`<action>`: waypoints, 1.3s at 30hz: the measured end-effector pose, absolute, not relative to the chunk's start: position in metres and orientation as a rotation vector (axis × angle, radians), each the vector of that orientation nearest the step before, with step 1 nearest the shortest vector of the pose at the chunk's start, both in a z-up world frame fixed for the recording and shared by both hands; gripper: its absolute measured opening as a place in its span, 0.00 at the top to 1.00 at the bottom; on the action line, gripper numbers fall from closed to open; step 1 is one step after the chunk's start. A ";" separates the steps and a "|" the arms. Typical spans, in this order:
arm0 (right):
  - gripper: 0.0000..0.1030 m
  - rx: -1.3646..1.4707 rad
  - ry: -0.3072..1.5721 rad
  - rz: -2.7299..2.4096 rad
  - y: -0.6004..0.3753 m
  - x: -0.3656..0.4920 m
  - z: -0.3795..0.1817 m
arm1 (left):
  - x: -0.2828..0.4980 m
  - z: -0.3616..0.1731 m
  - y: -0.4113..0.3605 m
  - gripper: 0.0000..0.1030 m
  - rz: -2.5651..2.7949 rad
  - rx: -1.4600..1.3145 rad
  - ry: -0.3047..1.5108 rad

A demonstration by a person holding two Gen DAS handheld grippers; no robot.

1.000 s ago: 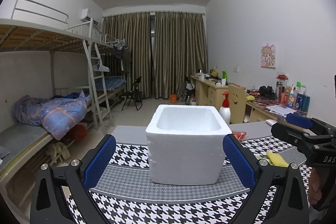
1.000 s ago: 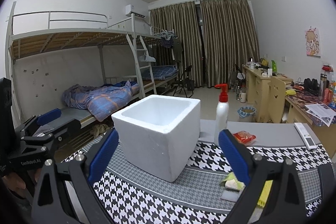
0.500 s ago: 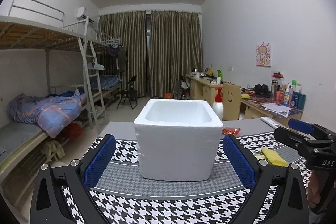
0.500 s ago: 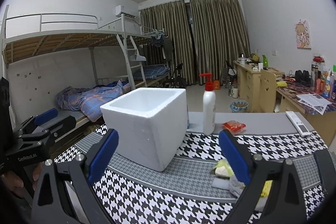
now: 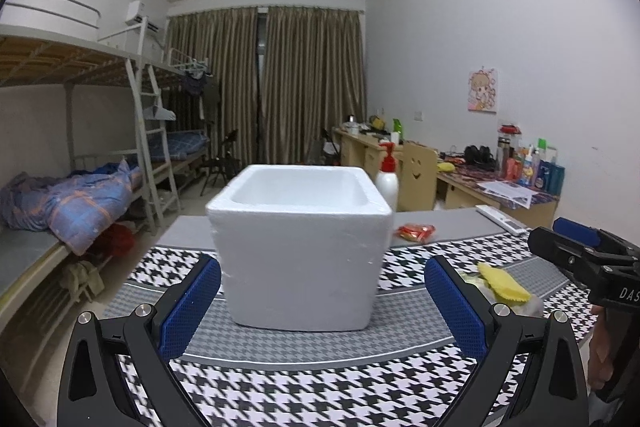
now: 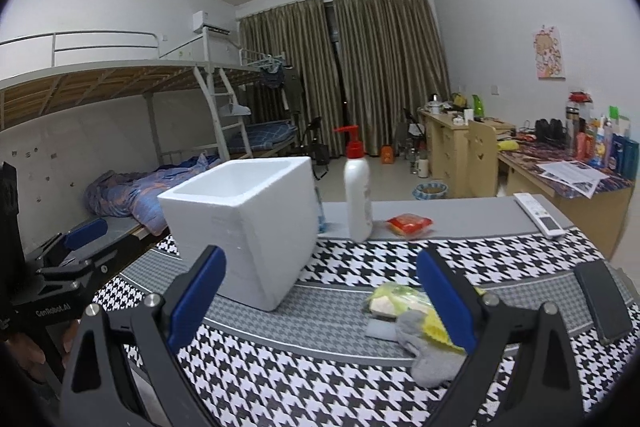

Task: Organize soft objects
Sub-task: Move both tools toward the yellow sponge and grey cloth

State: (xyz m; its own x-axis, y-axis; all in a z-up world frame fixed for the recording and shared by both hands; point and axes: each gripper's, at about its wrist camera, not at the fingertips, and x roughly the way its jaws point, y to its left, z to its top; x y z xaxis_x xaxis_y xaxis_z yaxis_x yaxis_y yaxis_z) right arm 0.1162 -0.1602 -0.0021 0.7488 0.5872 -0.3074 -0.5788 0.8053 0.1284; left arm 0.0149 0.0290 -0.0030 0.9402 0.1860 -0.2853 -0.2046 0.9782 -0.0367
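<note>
Soft cloths (image 6: 416, 323), yellow and grey, lie heaped on the houndstooth mat (image 6: 280, 379) against the right gripper's (image 6: 320, 291) right finger, both grippers spread wide and empty. Beyond, the left gripper (image 5: 322, 301) faces a white foam box (image 5: 300, 251); a pump bottle (image 6: 358, 199) stands behind.

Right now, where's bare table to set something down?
Free: the houndstooth cloth in front of the white foam box, and the grey strip between the red snack packet and the white remote. Crowded: the yellow and grey cloth pile by the right claw.
</note>
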 end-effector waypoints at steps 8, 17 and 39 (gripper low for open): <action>0.05 0.048 0.359 0.573 -0.180 0.118 -0.006 | 0.024 -0.007 0.017 0.01 0.131 -0.069 0.307; 0.05 0.067 0.366 0.509 -0.200 0.118 -0.010 | 0.037 -0.010 -0.003 0.01 0.057 -0.053 0.333; 0.05 0.093 0.380 0.400 -0.241 0.121 -0.016 | 0.060 -0.014 -0.037 0.01 -0.053 -0.031 0.358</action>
